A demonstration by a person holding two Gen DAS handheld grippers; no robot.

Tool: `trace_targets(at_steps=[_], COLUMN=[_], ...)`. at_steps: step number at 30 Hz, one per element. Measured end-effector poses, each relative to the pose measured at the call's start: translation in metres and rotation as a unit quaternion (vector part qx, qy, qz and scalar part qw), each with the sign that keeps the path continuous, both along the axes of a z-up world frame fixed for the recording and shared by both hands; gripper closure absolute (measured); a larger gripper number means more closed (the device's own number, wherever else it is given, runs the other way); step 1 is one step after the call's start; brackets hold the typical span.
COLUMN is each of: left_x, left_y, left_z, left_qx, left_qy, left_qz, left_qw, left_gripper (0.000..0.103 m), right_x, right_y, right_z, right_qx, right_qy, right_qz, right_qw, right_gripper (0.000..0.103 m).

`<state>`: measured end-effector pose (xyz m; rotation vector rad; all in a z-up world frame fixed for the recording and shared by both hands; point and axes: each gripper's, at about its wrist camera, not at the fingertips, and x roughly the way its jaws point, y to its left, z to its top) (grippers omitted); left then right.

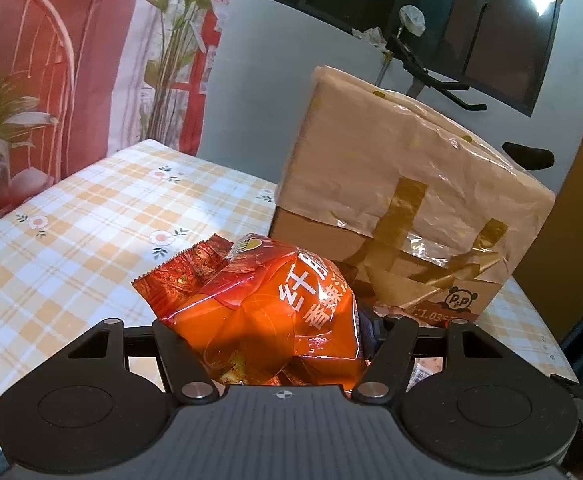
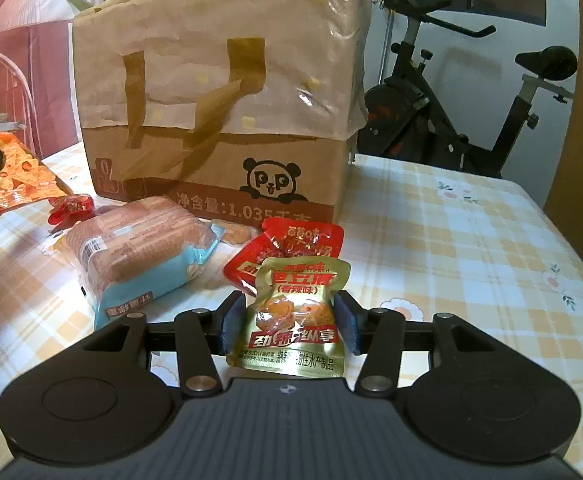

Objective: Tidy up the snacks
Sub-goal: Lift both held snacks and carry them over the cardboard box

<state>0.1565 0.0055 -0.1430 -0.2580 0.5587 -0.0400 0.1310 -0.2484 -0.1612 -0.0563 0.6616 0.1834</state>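
Checked yellow-and-white cloth covers the desk [image 2: 471, 240]; the left tongs [image 1: 275, 340] clench a crinkled orange foil snack bag [image 1: 267, 312], seemingly lifted, while the right tongs [image 2: 289, 322] grip a small gold snack pouch [image 2: 293, 316].

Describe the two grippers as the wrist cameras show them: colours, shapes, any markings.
Both look alike: matte black plastic, with two round housings flanking a ribbed grey centre plate that bears a small crosshair mark. Angled black link arms with silver pivot pins run forward to the fingers. The right gripper has dark blue pads; on the left gripper only a sliver of blue shows. No cables, hands or sleeves are visible.
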Motion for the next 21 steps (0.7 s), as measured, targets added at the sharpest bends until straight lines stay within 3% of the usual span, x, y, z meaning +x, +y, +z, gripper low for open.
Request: trace_targets(at_steps=[6,11,15,21], left_x=[-0.004,-0.003,0.004,0.032], left_y=[0.004,0.005,0.001,-0.021], left_z=[0.011,0.038,0.07,0.125], left_qx=[0.01,0.031,0.044,0.055], left_qy=[-0.023,-0.064,-0.103,-0.166], left_qz=[0.001,-0.011,-0.043,-0.086], left_qw=[0.9997,0.9974,0.9928,0.9807], left_gripper=[0.035,0.035,0.035,0.035], right_x=[-0.003,-0.015,-0.017,0.0], right_y=[0.0,-0.008,-0.019,-0.019], right_z=[0.002,0.018,0.052,0.131], right_qx=[-0.005,0.008,0.047,0.075], right_qy=[-0.012,-0.047,-0.078,-0.176], right_qz=[-0.006,-0.025,-0.033,-0.006], right_qw=[1.0,0.999,0.995,0.981], right_gripper=[0.051,0.051,0.051,0.051])
